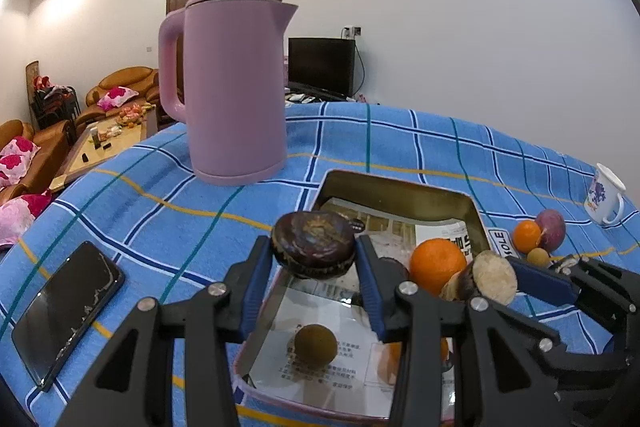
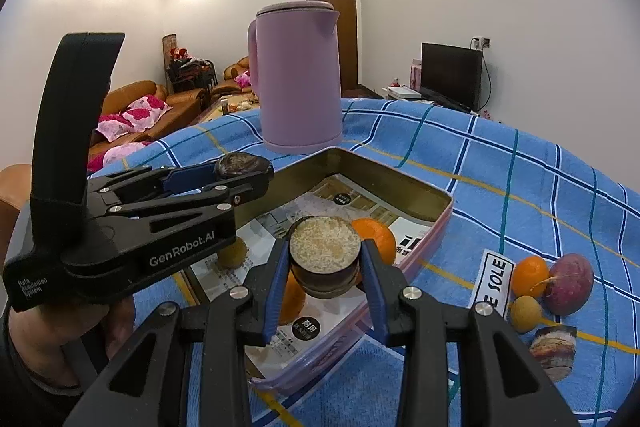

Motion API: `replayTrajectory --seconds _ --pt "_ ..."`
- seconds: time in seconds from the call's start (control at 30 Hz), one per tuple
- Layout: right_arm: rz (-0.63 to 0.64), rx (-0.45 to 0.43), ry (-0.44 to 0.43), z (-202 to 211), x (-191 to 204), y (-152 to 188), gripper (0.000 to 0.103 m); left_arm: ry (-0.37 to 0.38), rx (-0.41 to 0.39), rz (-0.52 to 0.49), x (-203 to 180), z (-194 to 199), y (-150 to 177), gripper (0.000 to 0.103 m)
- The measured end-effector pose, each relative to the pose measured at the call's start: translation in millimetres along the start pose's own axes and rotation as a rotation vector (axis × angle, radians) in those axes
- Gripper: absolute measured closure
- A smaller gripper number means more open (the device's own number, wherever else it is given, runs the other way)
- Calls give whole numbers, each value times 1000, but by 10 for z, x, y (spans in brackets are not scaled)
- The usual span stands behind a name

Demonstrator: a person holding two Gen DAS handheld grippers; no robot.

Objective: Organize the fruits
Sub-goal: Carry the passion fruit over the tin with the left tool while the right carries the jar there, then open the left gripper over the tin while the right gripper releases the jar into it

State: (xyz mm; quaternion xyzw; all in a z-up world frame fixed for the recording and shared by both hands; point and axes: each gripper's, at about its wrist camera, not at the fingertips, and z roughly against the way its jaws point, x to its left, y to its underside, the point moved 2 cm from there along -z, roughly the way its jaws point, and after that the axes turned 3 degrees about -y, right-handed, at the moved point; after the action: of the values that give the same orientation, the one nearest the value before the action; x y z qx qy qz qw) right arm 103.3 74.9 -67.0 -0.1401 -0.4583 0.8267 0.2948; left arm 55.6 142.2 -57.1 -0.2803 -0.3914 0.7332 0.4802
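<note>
My left gripper (image 1: 314, 263) is shut on a dark brown fruit half (image 1: 313, 245) and holds it above the rectangular tin tray (image 1: 400, 189). My right gripper (image 2: 325, 277) is shut on a second dark fruit half (image 2: 325, 255), pale cut face up, also above the tray (image 2: 400, 183). The tray holds an orange (image 1: 438, 264) and a small brown round fruit (image 1: 315, 345). On the cloth to the right lie a small orange (image 2: 530, 275), a purple fruit (image 2: 568, 283), a small tan fruit (image 2: 525, 313) and a dark fruit piece (image 2: 554, 345).
A pink kettle (image 1: 232, 87) stands behind the tray on the blue checked tablecloth (image 1: 440, 147). A black phone (image 1: 68, 311) lies at the left. A white mug (image 1: 604, 195) stands at the far right. A paper label (image 2: 494, 283) lies beside the tray.
</note>
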Motion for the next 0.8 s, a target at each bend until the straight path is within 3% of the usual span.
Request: replayTrajectory --seconds 0.37,0.5,0.8 --pt "0 36 -2 -59 0 9 64 -5 20 -3 -3 -39 10 56" --pt "-7 46 6 -90 -27 6 53 -25 8 1 4 -11 12 34" --pt "-25 -26 54 105 -132 27 51 11 -17 22 -63 77 15 31"
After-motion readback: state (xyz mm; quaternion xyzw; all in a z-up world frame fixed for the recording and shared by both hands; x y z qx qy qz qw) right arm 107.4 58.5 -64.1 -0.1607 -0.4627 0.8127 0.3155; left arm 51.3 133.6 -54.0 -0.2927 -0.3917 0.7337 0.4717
